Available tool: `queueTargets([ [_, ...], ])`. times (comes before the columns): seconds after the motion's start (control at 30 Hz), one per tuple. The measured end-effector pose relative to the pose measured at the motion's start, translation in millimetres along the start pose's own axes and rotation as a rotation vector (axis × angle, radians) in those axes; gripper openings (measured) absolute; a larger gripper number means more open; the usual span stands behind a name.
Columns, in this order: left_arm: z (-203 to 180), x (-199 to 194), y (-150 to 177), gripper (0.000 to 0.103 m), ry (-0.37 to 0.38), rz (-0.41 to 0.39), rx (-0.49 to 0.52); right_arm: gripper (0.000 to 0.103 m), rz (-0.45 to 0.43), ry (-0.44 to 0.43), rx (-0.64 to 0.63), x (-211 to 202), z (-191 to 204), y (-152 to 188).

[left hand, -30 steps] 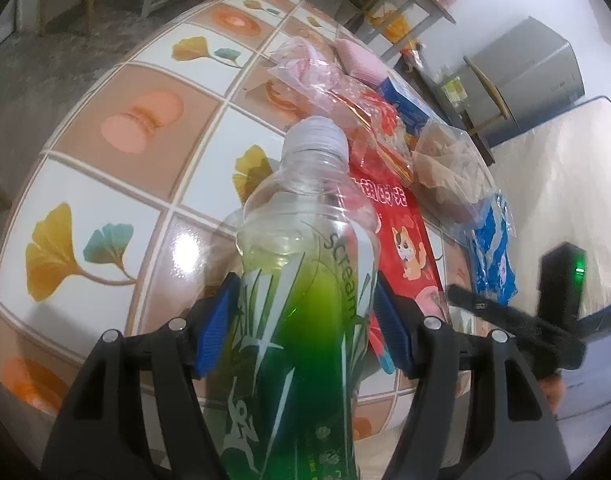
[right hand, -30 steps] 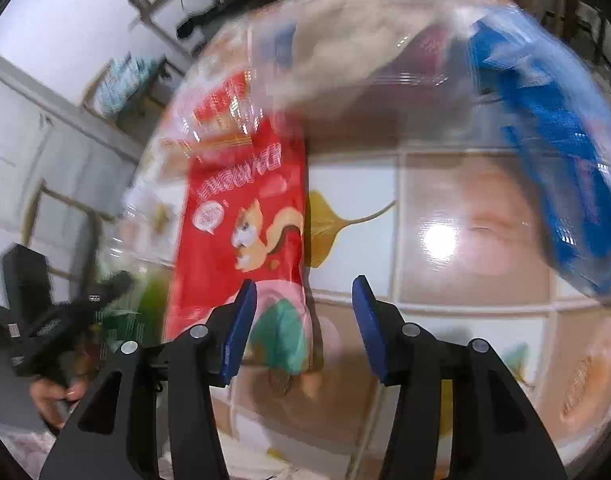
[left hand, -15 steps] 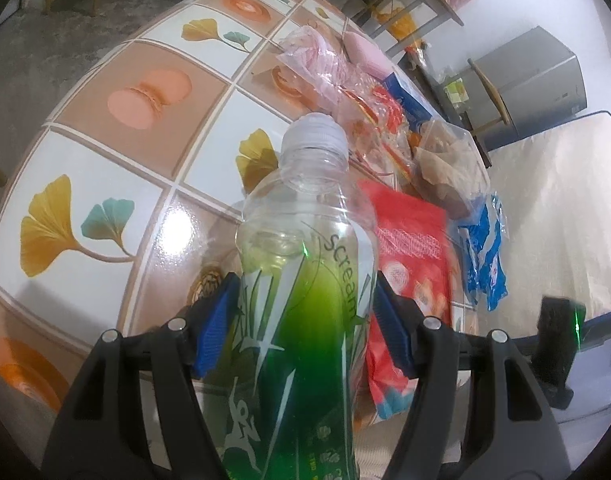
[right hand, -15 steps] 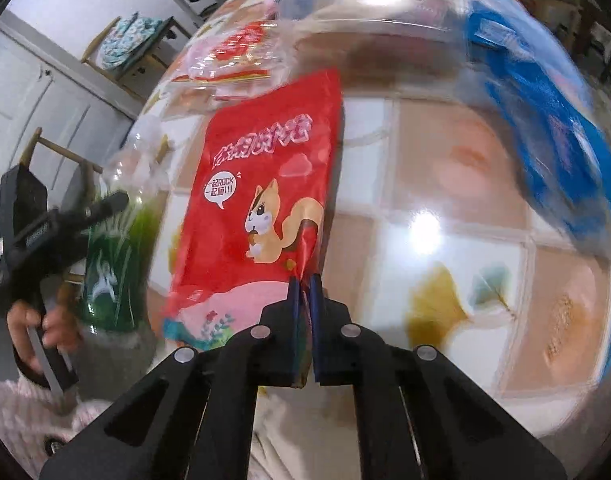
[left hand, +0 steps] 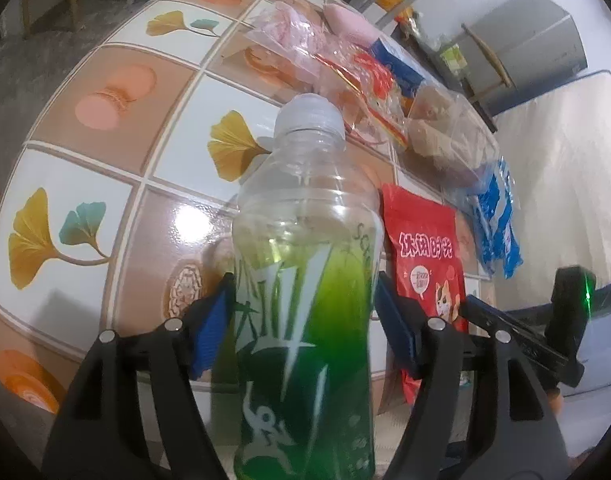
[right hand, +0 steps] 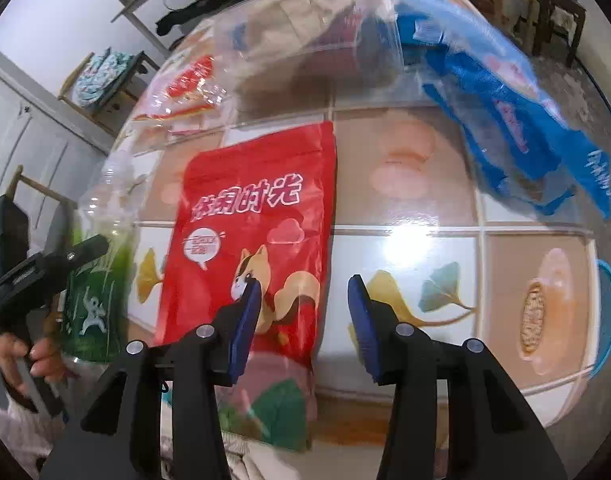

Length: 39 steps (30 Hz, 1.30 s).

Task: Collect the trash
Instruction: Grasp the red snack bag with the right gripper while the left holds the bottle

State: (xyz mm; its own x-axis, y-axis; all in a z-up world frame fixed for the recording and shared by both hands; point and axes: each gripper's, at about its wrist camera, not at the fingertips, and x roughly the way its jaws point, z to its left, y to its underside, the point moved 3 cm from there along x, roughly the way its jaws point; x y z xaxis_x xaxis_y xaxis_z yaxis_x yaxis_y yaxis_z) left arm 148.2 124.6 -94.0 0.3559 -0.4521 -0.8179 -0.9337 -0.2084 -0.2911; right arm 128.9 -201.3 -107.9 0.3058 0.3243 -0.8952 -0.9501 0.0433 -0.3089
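Observation:
My left gripper [left hand: 305, 312] holds a green drink bottle [left hand: 305, 264] upright by its labelled waist. Both blue pads touch its sides, though the jaws are easing open. A red snack pouch [right hand: 253, 208] with a squirrel picture lies flat on the tiled table [right hand: 405, 248], its lower end hanging over the near edge. Just above the pouch's right edge is my right gripper [right hand: 304, 292]. Its jaws are opening and the pads press on nothing. The bottle [right hand: 93, 312] also shows at the left of the right wrist view, and the pouch [left hand: 425, 248] to the bottle's right in the left wrist view.
A blue wrapper [right hand: 505, 120] lies at the far right of the table. A clear bag of brownish scraps [left hand: 445, 136] and red, pink and clear wrappers [left hand: 361, 76] are piled further back. Chairs, shelves and a grey cabinet stand around the table.
Half a second ago my right gripper was shut on the red pouch's edge; now it has let go and stands open. The pouch has slid toward the near edge. The bottle stays in my left gripper.

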Motion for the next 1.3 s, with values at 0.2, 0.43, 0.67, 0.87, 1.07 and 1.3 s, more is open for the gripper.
queueTargets([
  [0.2,-11,4,3,0.066,-0.063,0.021,0.081,0.025,-0.024,0.094,-0.060,4,14,2],
  [0.43,-20,8,9,0.064,-0.105,0.019,0.151,0.007,-0.044,0.189,-0.131,5,23,6],
  [0.67,-22,10,10,0.057,-0.089,0.014,0.172,0.001,-0.075,0.155,-0.099,-2,18,5],
  [0.87,-20,9,10,0.056,-0.081,-0.001,0.167,0.001,-0.149,0.145,-0.026,-31,0,7],
  [1.07,-20,8,11,0.056,-0.074,-0.014,0.168,0.001,-0.195,0.119,0.030,-52,-17,12],
  [1.3,-18,7,12,0.056,-0.059,-0.028,0.173,0.048,-0.157,0.006,0.030,-44,-2,23],
])
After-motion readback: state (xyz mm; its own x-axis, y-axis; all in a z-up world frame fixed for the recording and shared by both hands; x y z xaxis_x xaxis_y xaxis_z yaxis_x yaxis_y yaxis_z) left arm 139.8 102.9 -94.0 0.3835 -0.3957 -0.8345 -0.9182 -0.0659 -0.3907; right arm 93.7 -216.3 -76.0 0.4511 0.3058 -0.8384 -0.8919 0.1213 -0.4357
